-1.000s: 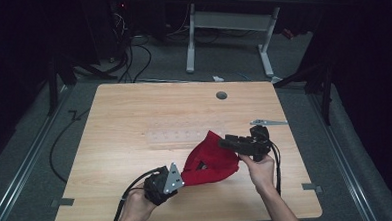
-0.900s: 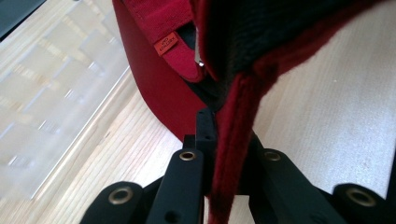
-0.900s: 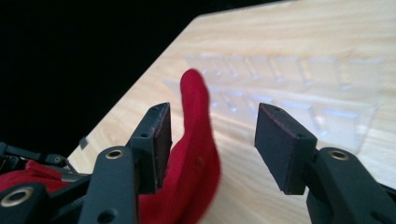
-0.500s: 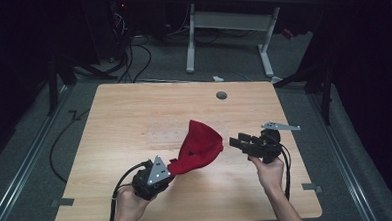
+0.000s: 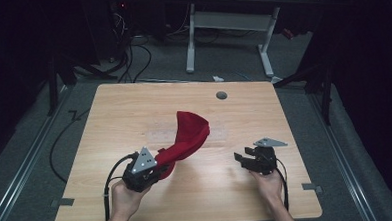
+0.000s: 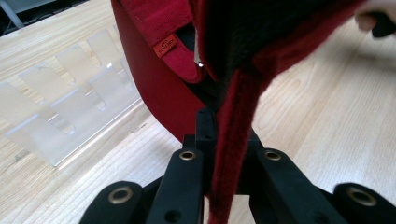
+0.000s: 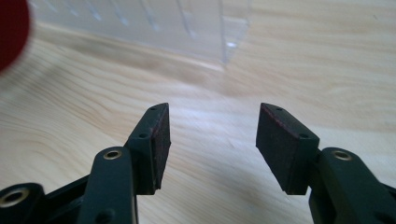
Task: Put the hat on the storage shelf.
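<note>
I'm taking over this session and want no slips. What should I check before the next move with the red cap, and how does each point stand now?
1. Left tongs shut on the red cap: ok, fabric is pinched between the jaws.
2. Cap lifted off the table: cannot tell, the far end may touch the wood.
3. Right tongs open and empty: ok, jaws stand apart with bare wood between them.
4. Right tongs apart from the cap: ok, a gap of table shows in the high view.
5. Clear plastic rack out of the cap's way: not ok, it lies right beside the cap.
</note>
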Demonstrator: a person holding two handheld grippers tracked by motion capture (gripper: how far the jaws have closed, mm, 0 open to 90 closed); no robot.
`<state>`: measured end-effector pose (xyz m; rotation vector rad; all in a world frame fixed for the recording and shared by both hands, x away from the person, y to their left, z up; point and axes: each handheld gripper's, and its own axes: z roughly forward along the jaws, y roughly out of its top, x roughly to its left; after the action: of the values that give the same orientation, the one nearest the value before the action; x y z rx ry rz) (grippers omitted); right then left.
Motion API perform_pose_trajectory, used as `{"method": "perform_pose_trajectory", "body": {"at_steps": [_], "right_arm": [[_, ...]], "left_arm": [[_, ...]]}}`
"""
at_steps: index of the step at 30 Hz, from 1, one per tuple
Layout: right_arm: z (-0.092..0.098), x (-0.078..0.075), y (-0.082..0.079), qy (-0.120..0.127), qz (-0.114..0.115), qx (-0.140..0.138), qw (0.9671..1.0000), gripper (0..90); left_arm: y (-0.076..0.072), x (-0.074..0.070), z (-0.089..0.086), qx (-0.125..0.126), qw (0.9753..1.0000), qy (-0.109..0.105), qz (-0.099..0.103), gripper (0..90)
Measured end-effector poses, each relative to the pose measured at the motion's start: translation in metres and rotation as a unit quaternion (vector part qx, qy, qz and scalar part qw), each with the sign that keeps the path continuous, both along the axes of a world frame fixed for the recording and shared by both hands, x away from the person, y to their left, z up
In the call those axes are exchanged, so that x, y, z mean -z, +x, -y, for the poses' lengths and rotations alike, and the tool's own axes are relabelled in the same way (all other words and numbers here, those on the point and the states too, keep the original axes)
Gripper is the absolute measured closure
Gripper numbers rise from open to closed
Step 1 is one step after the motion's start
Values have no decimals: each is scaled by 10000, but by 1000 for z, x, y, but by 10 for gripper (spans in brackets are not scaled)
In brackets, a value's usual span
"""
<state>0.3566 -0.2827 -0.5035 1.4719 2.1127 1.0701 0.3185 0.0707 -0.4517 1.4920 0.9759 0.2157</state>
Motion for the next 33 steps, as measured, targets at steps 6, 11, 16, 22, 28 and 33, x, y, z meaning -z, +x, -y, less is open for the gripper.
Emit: {"method": "perform_pose_trajectory", "body": {"at_steps": [6, 11, 16, 22, 28, 33], "right_arm": [[7, 18, -1, -346, -20, 261, 9991, 439], [12, 26, -1, -513, 17, 413, 9978, 431], [10, 27, -1, -655, 85, 440, 9968, 421], [9, 27, 0, -764, 107, 430, 9961, 410], [9, 27, 0, -758, 95, 420, 9962, 386], [8, 27, 0, -762, 91, 415, 9962, 377]], "left_arm": [[9, -3, -5, -107, 9996, -236, -92, 852], [16, -7, -9, -213, 9985, -478, -152, 852], [22, -10, -14, -306, 9974, -623, -193, 852], [28, -18, -18, -338, 9965, -750, -136, 852], [37, -30, -24, -417, 9947, -931, -90, 851], [46, -40, -29, -471, 9933, -1051, 23, 852]]}}
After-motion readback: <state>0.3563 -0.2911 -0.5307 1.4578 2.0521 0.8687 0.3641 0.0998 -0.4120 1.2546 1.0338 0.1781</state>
